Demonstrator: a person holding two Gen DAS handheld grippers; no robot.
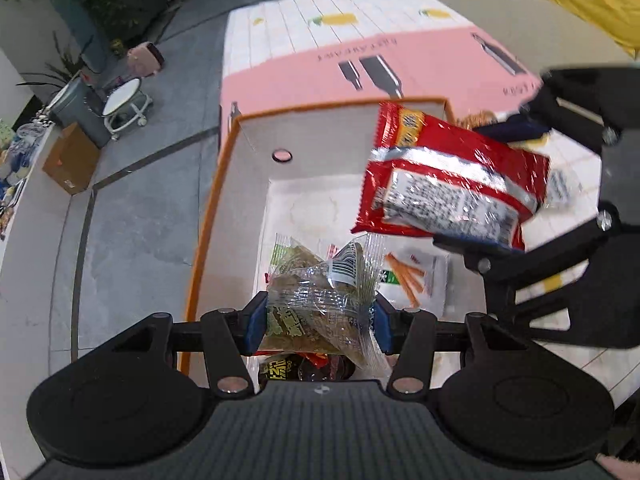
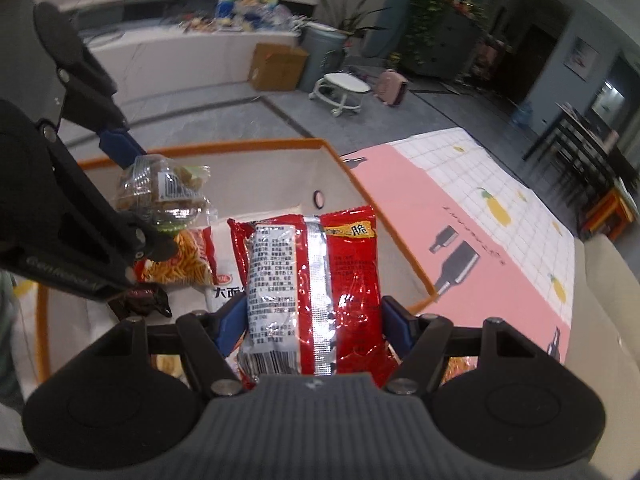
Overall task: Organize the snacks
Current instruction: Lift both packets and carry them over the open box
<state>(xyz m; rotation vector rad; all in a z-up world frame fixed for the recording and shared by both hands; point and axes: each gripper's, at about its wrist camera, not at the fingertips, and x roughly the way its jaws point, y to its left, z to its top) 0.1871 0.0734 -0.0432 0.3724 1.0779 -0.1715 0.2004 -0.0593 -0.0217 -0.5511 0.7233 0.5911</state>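
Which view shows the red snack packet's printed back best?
The right wrist view: the red snack packet sits centred between the right gripper's blue pads, its label and silver seam facing the camera. The left wrist view shows the packet tilted and blurred, held above the white box.

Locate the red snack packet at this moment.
The red snack packet is clamped in the right gripper, held above the orange-rimmed box, right of the left gripper's clear bag.
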